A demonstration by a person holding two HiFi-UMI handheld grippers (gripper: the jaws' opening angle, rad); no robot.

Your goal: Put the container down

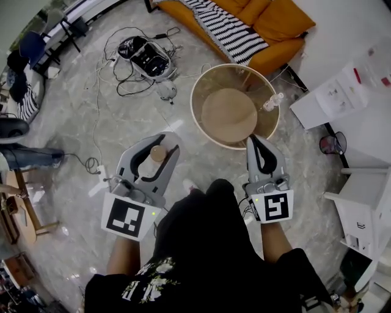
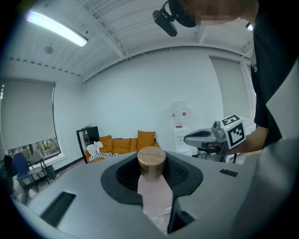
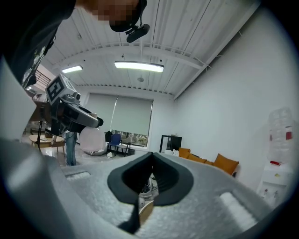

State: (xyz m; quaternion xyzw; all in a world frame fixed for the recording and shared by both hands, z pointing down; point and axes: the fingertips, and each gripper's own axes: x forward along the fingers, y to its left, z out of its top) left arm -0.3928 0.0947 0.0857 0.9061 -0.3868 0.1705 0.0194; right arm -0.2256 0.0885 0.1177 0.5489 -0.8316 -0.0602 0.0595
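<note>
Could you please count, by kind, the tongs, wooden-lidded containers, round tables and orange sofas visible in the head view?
tongs: 2 (left tongs, right tongs)
wooden-lidded container: 1
round table: 1
orange sofa: 1
Total: 5

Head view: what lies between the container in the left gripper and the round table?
In the head view, only bare stone floor separates the container, held in the left gripper, from the round table.
</note>
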